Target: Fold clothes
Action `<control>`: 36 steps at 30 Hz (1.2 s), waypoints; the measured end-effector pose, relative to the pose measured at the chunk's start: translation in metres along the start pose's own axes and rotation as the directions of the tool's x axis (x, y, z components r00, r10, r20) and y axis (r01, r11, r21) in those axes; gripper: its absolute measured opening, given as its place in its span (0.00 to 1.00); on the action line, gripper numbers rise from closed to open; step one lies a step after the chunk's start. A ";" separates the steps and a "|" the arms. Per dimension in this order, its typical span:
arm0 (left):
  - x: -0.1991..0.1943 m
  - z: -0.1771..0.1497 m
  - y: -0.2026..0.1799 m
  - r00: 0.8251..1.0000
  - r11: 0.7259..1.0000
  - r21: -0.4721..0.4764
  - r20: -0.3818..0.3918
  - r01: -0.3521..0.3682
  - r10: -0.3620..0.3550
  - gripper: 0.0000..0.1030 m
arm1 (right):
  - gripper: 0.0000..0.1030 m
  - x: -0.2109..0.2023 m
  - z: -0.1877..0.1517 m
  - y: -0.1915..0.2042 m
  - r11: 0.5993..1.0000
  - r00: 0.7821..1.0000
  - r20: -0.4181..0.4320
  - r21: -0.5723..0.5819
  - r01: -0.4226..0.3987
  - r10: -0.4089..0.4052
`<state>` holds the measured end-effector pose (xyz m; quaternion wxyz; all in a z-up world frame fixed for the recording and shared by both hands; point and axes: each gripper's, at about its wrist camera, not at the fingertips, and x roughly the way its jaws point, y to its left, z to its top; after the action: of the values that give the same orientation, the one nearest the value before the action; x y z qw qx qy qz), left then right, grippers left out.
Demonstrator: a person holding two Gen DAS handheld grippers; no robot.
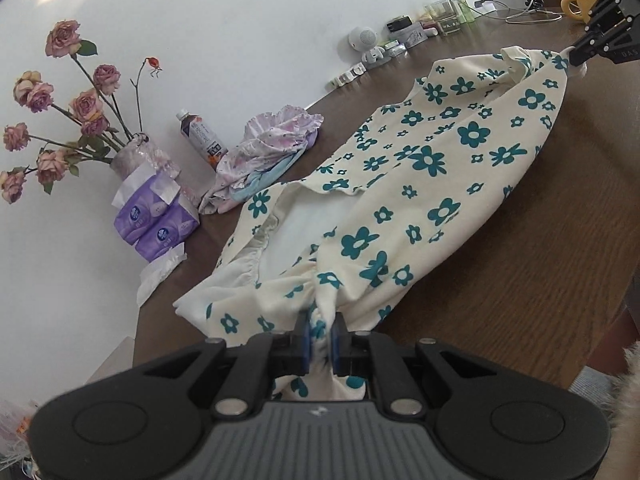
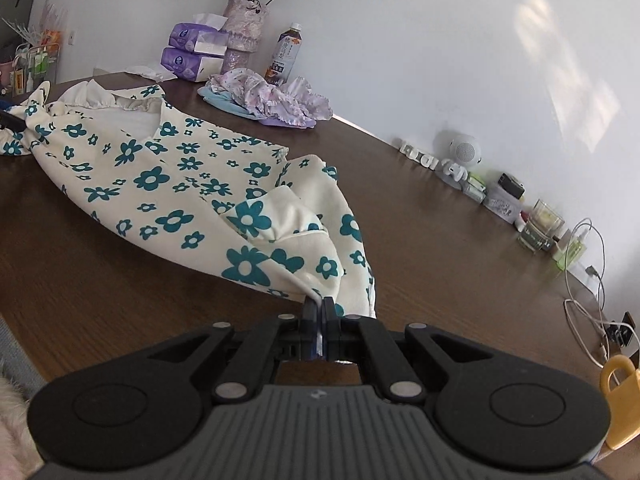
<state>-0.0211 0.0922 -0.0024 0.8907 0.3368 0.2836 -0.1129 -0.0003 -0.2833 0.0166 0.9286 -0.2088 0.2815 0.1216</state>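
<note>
A cream garment with teal flowers (image 1: 432, 168) lies stretched across the brown table (image 1: 540, 264). My left gripper (image 1: 320, 324) is shut on a bunched end of it near the ruffled neckline. At the far end my right gripper (image 1: 580, 54) pinches the other end. In the right wrist view the right gripper (image 2: 318, 306) is shut on a thin cream edge of the garment (image 2: 160, 184), and the left gripper's dark tip (image 2: 10, 120) shows at the far left edge, holding the gathered cloth. The cloth hangs slightly taut between the two.
A heap of lilac and pale blue clothes (image 1: 264, 152) sits by the wall, beside a drink bottle (image 1: 200, 136), a vase of dried roses (image 1: 136, 156) and purple tissue packs (image 1: 156, 220). Small items, a white speaker (image 2: 464, 152), cables (image 2: 588, 304) and a yellow mug (image 1: 578, 4) line the far side.
</note>
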 end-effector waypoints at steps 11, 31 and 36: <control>-0.036 0.001 0.031 0.986 0.953 -0.253 0.039 0.165 -0.160 0.42 | 0.31 -0.035 0.017 -0.014 0.967 0.980 0.072 0.159 -0.197 0.188; 0.048 0.044 0.074 0.962 0.942 -0.238 -0.082 0.236 -0.261 0.59 | 0.34 0.061 0.087 0.020 0.958 0.959 -0.097 -0.079 -0.276 0.268; 0.065 0.035 0.077 0.938 0.925 -0.259 -0.135 0.277 -0.319 0.59 | 0.34 0.083 0.083 0.019 0.943 0.935 -0.197 -0.097 -0.319 0.296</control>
<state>0.0773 0.1261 0.0223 0.8684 0.1899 0.4200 -0.1828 0.0997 -0.2199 0.0262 0.8538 -0.2309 0.3849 0.2638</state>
